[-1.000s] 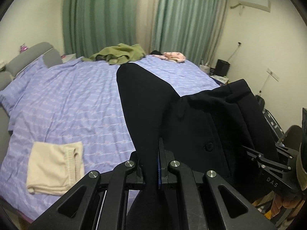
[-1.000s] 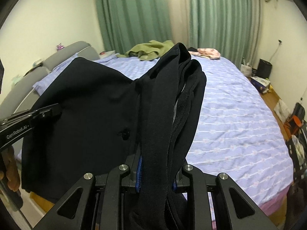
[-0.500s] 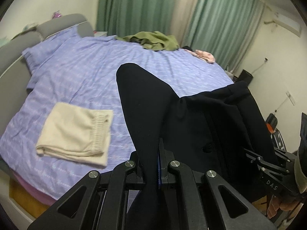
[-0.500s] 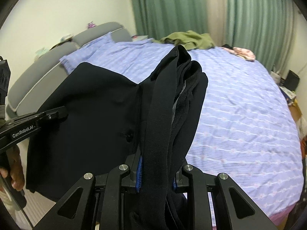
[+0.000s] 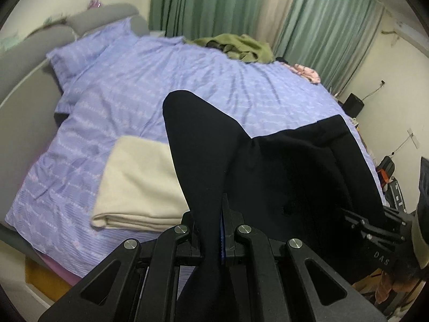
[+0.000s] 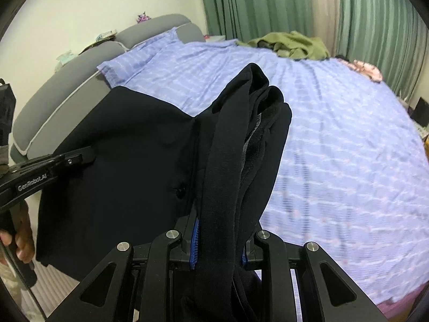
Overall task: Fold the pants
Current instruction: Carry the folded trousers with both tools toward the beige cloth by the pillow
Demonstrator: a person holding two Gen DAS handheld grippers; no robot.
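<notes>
Black pants [image 5: 281, 166] hang in the air between my two grippers, above the near edge of the bed. My left gripper [image 5: 213, 230] is shut on a thin black edge of the pants. In the right wrist view the pants [image 6: 128, 155] spread out to the left, with a small button on them, and my right gripper [image 6: 218, 241] is shut on a thick bunch of their fabric. The other gripper shows in each view: the right one [image 5: 375, 230] at the right edge, the left one [image 6: 53, 165] at the left edge with a hand under it.
The bed has a purple patterned sheet [image 5: 166, 86] and a grey headboard [image 6: 67, 80]. A folded cream garment [image 5: 139, 185] lies near the front left of the bed. An olive garment [image 5: 236, 47] and a pink one [image 5: 307, 72] lie at the far side by green curtains [image 5: 214, 2].
Both grippers moved with the pants toward the headboard side and slightly down. The cream garment now sits closer and larger in the left wrist view. Both grips are unchanged.
</notes>
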